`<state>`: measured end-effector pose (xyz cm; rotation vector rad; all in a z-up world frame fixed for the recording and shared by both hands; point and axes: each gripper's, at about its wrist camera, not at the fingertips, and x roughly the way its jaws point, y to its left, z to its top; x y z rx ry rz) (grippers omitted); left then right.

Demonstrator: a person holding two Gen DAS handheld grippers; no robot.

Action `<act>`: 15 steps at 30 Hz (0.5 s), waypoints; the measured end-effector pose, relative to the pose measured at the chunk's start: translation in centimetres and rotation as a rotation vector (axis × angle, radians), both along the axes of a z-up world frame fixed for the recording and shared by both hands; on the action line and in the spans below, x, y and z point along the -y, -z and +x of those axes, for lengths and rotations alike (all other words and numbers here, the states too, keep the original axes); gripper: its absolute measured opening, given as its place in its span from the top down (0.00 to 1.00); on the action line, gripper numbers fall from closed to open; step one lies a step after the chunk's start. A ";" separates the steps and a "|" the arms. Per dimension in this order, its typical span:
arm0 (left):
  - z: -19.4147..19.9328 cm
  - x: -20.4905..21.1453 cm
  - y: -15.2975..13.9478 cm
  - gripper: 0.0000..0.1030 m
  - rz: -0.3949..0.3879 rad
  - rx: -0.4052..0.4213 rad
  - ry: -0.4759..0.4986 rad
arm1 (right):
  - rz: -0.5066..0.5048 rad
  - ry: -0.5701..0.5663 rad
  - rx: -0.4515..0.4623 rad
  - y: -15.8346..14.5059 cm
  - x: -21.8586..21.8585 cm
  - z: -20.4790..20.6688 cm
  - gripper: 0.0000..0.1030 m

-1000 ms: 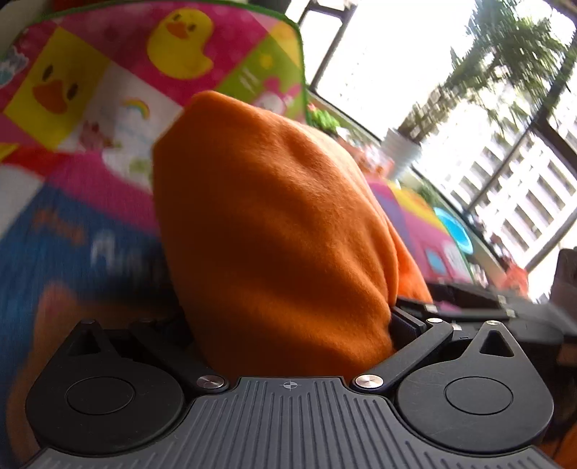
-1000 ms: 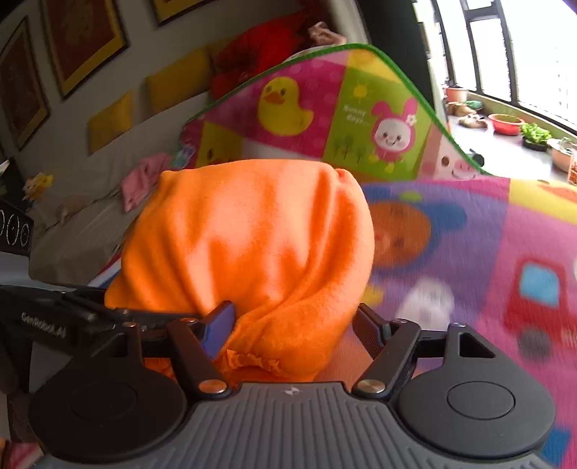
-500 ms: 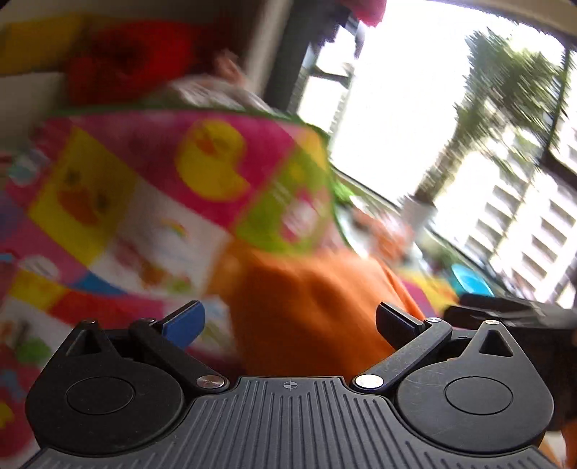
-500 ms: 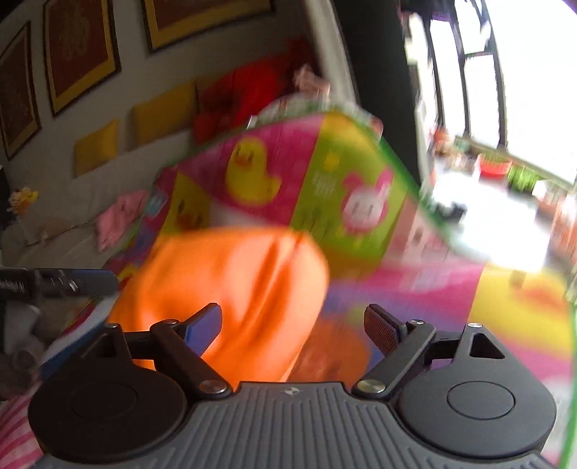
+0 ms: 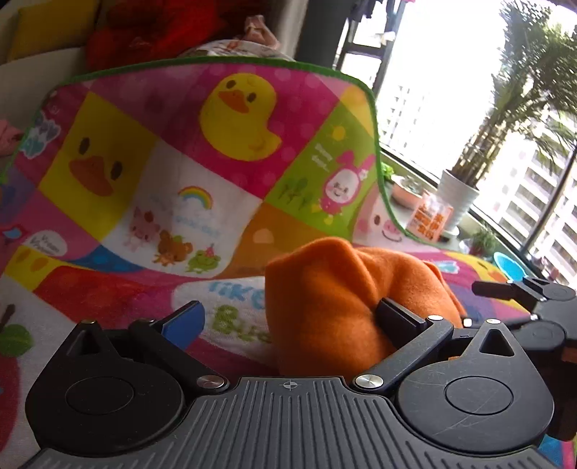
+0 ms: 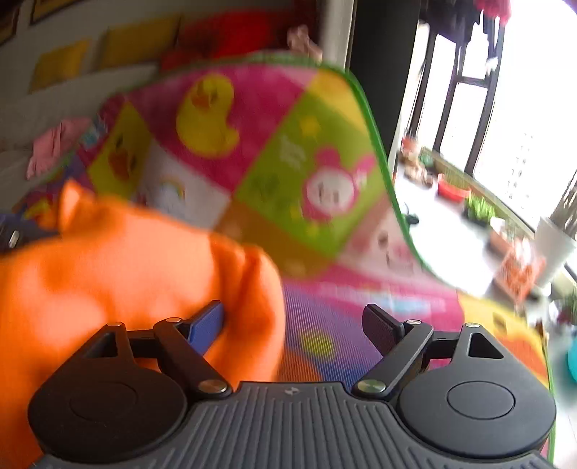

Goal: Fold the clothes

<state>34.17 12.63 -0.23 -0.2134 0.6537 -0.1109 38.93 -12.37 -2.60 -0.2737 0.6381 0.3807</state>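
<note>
Bright daylight through tall dark-framed windows (image 5: 450,90) at two o'clock. White planter (image 5: 457,196) on the sill (image 6: 465,187), high-rise blocks (image 5: 541,187) beyond. Yellow cushions (image 6: 90,50) against a pale wall (image 6: 54,21) at ten o'clock.

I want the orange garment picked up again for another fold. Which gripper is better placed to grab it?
Left, probably. The orange garment sits partly between the open left gripper's fingers. The right gripper, also open, has it off towards its blue finger.

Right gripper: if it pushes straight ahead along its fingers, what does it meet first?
Probably the colourful play mat; the open right gripper has bare mat between its fingers, the orange garment lying left. Blur makes depth uncertain.
</note>
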 end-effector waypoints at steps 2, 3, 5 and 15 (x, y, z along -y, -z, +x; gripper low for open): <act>-0.2 0.4 -0.1 0.00 -0.007 0.011 -0.006 | -0.058 -0.018 0.027 0.6 0.6 -1.7 0.18; -0.4 0.3 -0.3 0.00 -0.006 0.015 -0.015 | -0.053 -0.020 0.018 0.3 1.1 -2.5 0.18; -1.3 0.0 -1.3 0.00 0.001 0.033 -0.021 | -0.012 -0.031 -0.009 -0.4 2.2 -4.0 0.18; -6.1 -0.4 -1.7 0.00 -0.017 0.010 -0.003 | -0.068 -0.068 -0.004 0.3 1.2 -8.9 0.18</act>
